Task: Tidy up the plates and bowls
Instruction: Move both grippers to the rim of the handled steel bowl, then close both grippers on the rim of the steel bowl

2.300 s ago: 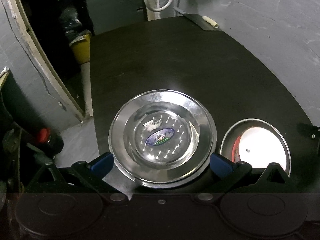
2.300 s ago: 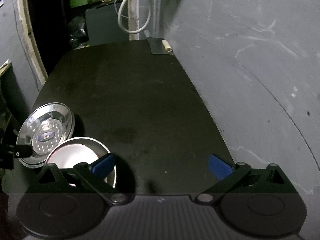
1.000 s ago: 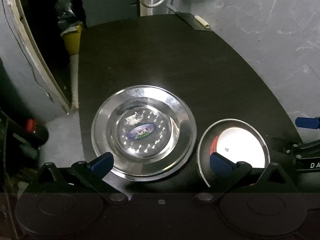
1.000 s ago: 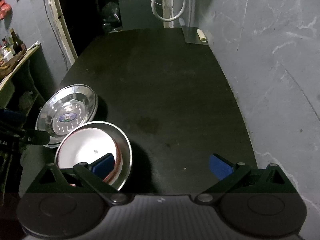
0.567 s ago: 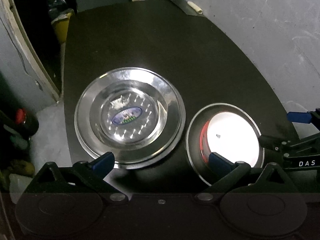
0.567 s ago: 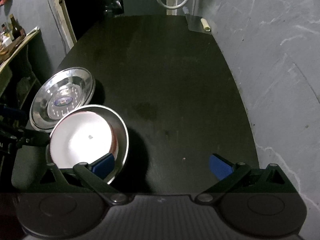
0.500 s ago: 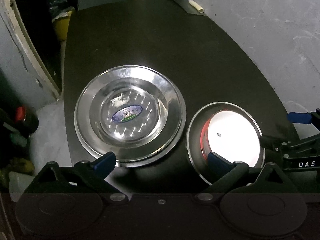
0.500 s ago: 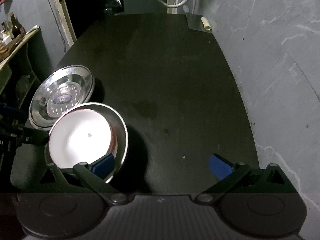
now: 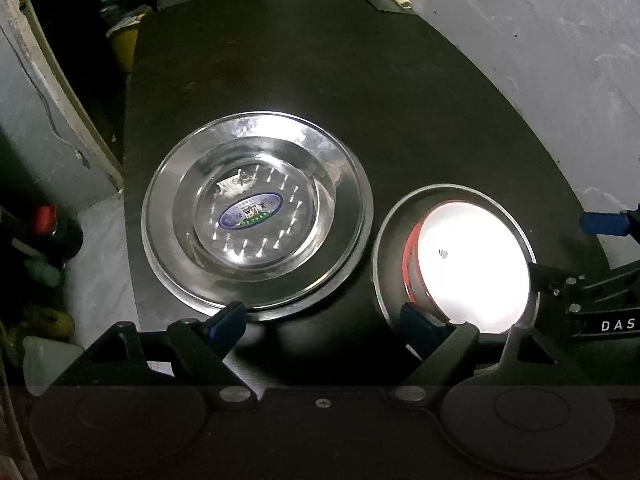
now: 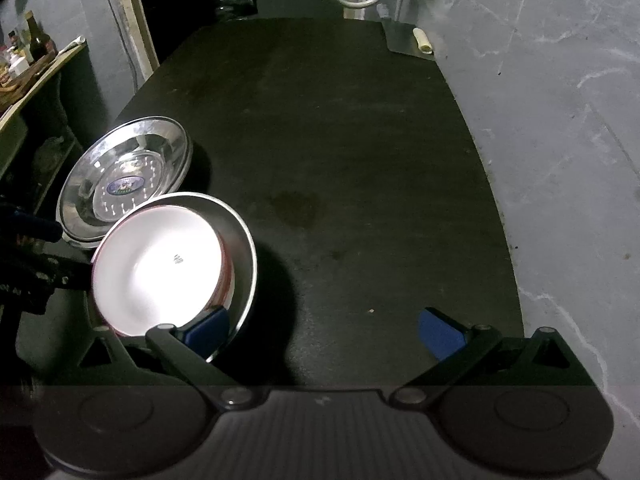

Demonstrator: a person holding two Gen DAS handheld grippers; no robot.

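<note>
A steel plate (image 9: 256,216) with a smaller steel dish and blue label nested in it lies on the black table, left of a steel bowl (image 9: 392,240) holding a white bowl with a red rim (image 9: 472,264). My left gripper (image 9: 324,324) is open, hovering near the front edges of both. My right gripper (image 10: 324,330) is open; its left finger (image 10: 204,330) sits over the steel bowl's (image 10: 240,248) near rim, the white bowl (image 10: 160,264) just beyond. The plate (image 10: 124,176) lies further left.
The black table (image 10: 340,160) stretches away along a grey wall (image 10: 560,120). A metal scraper with a pale handle (image 10: 408,42) lies at the far right corner. A doorway and a shelf with bottles (image 10: 28,48) stand left; a yellow bin (image 9: 124,44) stands beyond the table.
Both grippers have pulled back and risen, then edged forward, so the plate and bowls sit lower and more central. The right gripper's left finger now overlaps the steel bowl's rim. Dishes have not moved.
</note>
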